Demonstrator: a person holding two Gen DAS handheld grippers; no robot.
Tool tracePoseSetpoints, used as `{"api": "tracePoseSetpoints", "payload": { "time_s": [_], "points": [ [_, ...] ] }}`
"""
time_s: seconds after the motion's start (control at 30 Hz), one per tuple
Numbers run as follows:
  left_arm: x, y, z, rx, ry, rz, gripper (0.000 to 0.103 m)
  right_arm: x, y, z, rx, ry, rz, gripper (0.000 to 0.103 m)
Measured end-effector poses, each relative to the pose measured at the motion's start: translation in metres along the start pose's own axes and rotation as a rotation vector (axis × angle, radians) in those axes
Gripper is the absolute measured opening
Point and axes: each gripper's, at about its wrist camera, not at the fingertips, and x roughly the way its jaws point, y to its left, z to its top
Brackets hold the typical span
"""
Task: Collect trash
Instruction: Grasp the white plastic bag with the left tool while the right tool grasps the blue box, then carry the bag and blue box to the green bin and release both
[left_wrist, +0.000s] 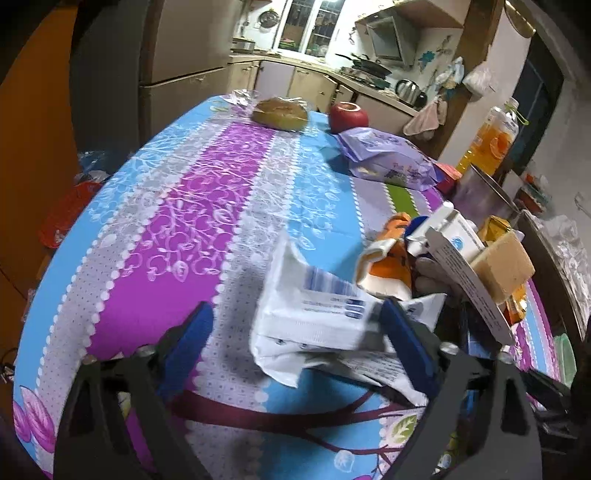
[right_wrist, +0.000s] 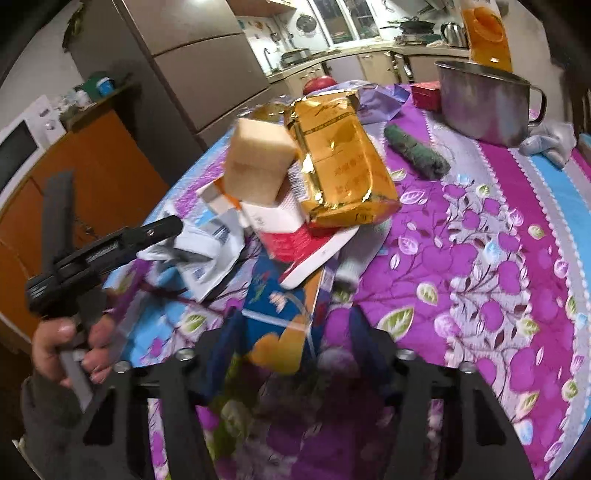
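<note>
In the left wrist view my left gripper (left_wrist: 301, 328) stands open and low over the flowered tablecloth (left_wrist: 177, 229). A crumpled white wrapper (left_wrist: 317, 314) lies between its blue pads. The right pad is at the wrapper's edge and the left pad is well clear of it. In the right wrist view my right gripper (right_wrist: 295, 339) is open around a blue and orange wrapper (right_wrist: 277, 306), blurred, with a gap at the right pad. A person's hand (right_wrist: 66, 343) holds the left gripper there, and one of its fingers (right_wrist: 162, 227) reaches over the white wrapper (right_wrist: 207, 251).
A trash pile holds a gold foil packet (right_wrist: 343, 162), a beige block (right_wrist: 258, 162) and a red and white box (right_wrist: 288, 229). Nearby are a green rolled cloth (right_wrist: 417, 155), a steel mug (right_wrist: 484, 103), a juice bottle (left_wrist: 495, 136), a purple packet (left_wrist: 388, 155), an apple (left_wrist: 349, 116) and a wrapped bun (left_wrist: 280, 112).
</note>
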Motion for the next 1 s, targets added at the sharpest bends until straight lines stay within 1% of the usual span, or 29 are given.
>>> {"api": "tracePoseSetpoints", "payload": {
  "time_s": [0.03, 0.07, 0.1, 0.17, 0.2, 0.27, 0.3, 0.33, 0.37, 0.47, 0.57, 0.7, 1.0],
  "points": [
    [0.0, -0.002, -0.001, 0.004, 0.003, -0.008, 0.075, 0.003, 0.001, 0.001, 0.004, 0.001, 0.007, 0.045],
    [0.001, -0.003, -0.001, 0.008, 0.004, -0.015, 0.065, 0.004, 0.003, 0.001, 0.003, -0.001, 0.011, 0.041],
    [0.0, -0.006, -0.002, 0.015, 0.003, -0.026, 0.058, 0.004, 0.005, 0.001, -0.002, -0.005, 0.008, 0.04],
    [-0.003, -0.014, -0.004, 0.04, -0.016, 0.006, 0.055, -0.001, 0.006, 0.0, -0.005, -0.025, 0.012, 0.032],
    [-0.005, -0.017, -0.005, 0.046, -0.023, 0.016, 0.052, -0.003, 0.005, -0.001, -0.003, -0.032, 0.017, 0.03],
    [-0.01, -0.018, -0.006, 0.036, -0.031, 0.018, 0.046, -0.013, 0.005, -0.003, -0.005, -0.053, 0.026, 0.022],
    [-0.013, -0.018, -0.008, 0.03, -0.036, 0.016, 0.044, -0.019, 0.007, -0.004, -0.011, -0.067, 0.028, 0.02],
    [-0.018, -0.018, -0.01, 0.025, -0.043, 0.015, 0.043, -0.025, 0.009, -0.004, -0.018, -0.082, 0.033, 0.014],
    [-0.022, -0.019, -0.013, 0.02, -0.051, 0.015, 0.04, -0.03, 0.01, -0.005, -0.025, -0.089, 0.035, 0.013],
    [-0.032, -0.023, -0.023, 0.03, -0.07, 0.021, 0.037, -0.043, 0.017, -0.011, -0.066, -0.108, 0.019, 0.013],
    [-0.044, -0.027, -0.031, 0.035, -0.094, 0.031, 0.034, -0.056, 0.022, -0.018, -0.101, -0.136, -0.017, 0.013],
    [-0.061, -0.03, -0.035, 0.028, -0.135, 0.046, 0.027, -0.071, 0.023, -0.025, -0.116, -0.171, -0.051, 0.013],
    [-0.108, -0.061, -0.046, 0.099, -0.279, 0.082, 0.026, -0.102, 0.03, -0.04, -0.157, -0.247, -0.087, 0.013]
  ]
}}
